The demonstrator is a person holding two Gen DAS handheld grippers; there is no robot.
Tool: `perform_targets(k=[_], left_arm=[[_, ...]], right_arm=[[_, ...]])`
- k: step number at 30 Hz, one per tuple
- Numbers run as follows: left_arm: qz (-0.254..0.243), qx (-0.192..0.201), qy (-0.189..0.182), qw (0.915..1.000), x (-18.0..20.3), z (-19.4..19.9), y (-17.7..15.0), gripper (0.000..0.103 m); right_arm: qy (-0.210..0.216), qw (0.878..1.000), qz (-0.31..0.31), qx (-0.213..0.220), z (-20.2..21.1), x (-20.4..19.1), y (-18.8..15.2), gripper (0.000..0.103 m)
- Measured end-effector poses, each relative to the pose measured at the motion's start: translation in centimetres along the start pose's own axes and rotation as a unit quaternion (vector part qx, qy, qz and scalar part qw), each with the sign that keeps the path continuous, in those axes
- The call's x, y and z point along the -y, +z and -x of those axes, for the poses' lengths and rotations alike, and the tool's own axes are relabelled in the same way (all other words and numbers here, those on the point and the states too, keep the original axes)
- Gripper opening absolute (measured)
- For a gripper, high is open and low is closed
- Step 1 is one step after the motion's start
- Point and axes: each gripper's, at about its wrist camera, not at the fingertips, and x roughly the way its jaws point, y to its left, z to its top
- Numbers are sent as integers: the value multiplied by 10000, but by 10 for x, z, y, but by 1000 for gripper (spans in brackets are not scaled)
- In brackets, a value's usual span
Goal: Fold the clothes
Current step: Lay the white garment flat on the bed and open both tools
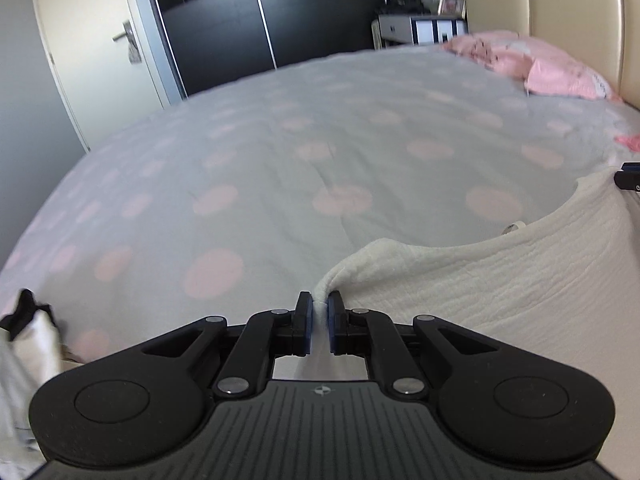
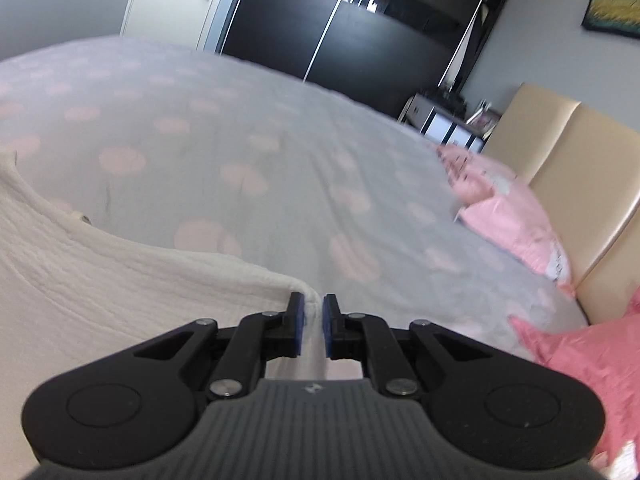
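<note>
**Two thin pinches on one white garment: where it may slip**

The left gripper (image 1: 319, 312) has its jaws closed on a small bunch of cloth at one shoulder corner of the white garment (image 1: 500, 280). The right gripper (image 2: 313, 314) is closed in the same way on the other shoulder corner of the white garment (image 2: 100, 272). Each blue pad holds only a narrow fold near the edge, so the grip looks thin.

The neckline (image 1: 520, 232) curves between the two corners, with a small label showing at its edge. The garment hangs and spreads toward the camera from the grippers, over the dotted bedcover (image 1: 280, 160).

I judge three risks. A quick pull may draw the fold out of one pinch, and that side would drop and twist. If the hands go apart unevenly, the neckline will lie skewed and the fold crooked. Beyond the garment, toward the headboard (image 2: 560, 152), pink pillows (image 2: 516, 224) lie near enough that cloth thrown forward could catch on them.
</note>
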Motion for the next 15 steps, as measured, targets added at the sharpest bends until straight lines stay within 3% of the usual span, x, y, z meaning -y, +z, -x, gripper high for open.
perform_targets(k=[6, 10, 12, 15], left_arm=[[86, -468, -129, 9988, -1, -38, -17, 10], [91, -510, -107, 9986, -1, -42, -22, 16], [171, -547, -138, 9983, -4, -38, -21, 29], [238, -431, -130, 9987, -10, -17, -23, 43]], right_arm=[[262, 9985, -78, -474, -34, 3, -8, 13], [393, 9972, -241, -583, -38, 9, -11, 26], [426, 9970, -340, -547, -31, 17, -9, 34], [491, 9967, -454, -464, -5, 32, -7, 35]])
